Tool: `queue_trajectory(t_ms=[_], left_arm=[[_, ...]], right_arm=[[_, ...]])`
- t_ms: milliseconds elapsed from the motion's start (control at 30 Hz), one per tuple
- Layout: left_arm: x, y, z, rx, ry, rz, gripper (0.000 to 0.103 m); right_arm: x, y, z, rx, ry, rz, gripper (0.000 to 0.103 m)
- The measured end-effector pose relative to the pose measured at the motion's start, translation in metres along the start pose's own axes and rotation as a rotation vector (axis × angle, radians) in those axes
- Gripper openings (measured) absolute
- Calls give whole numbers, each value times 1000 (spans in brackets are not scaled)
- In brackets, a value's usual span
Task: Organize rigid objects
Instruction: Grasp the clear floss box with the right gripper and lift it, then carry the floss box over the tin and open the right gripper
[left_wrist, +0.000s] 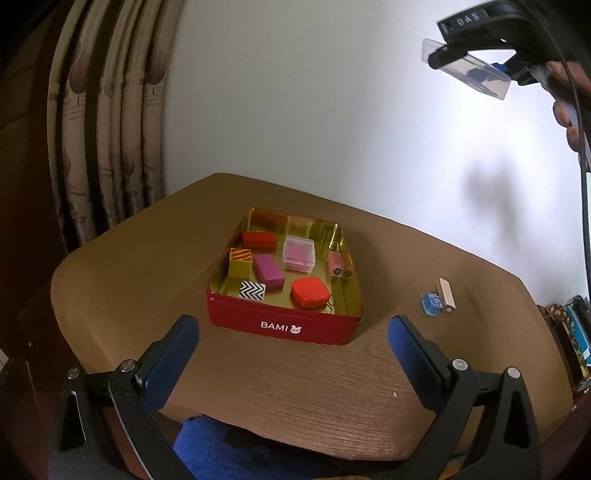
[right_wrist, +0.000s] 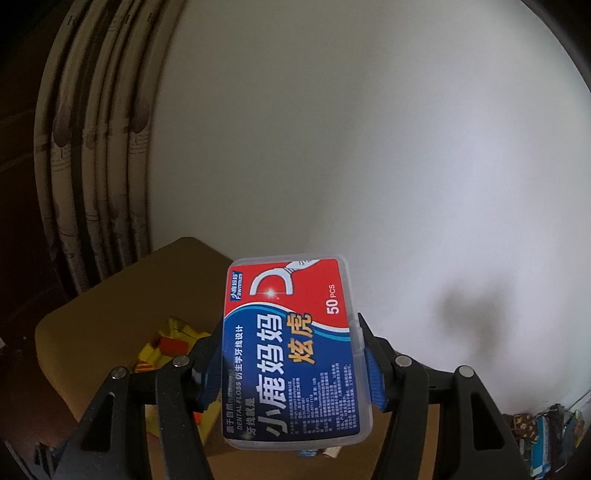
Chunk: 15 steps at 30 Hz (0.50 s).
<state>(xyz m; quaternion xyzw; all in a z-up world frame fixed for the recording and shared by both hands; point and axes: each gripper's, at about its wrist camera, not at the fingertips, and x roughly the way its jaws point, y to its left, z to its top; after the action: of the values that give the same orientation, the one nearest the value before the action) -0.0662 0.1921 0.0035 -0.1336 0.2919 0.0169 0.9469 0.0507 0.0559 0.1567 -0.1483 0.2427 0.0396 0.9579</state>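
Right wrist view: my right tongs (right_wrist: 291, 365) clenched on floss box (right_wrist: 291, 347), raised well above table (left_wrist: 295, 376).
Handling: light, stiff, slick plastic; grip long edges, mid-length.
Left tongs (left_wrist: 293, 350): released, before tin (left_wrist: 280, 325).

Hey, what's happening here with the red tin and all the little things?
A person is sorting small items into a red tin on the table. The right gripper holds a clear dental floss box up in the air. The left gripper hovers open before the tin. A beige stick and a blue piece lie outside.
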Motion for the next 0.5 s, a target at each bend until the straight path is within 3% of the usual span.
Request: queue_trajectory(t_ms=[300, 500], left_arm=[[9, 17, 2, -51, 16, 64, 101], [29, 48, -2, -199, 104, 121, 101]], right_arm=[[46, 72, 16, -19, 42, 100, 63], [96, 117, 7, -28, 109, 183, 63]])
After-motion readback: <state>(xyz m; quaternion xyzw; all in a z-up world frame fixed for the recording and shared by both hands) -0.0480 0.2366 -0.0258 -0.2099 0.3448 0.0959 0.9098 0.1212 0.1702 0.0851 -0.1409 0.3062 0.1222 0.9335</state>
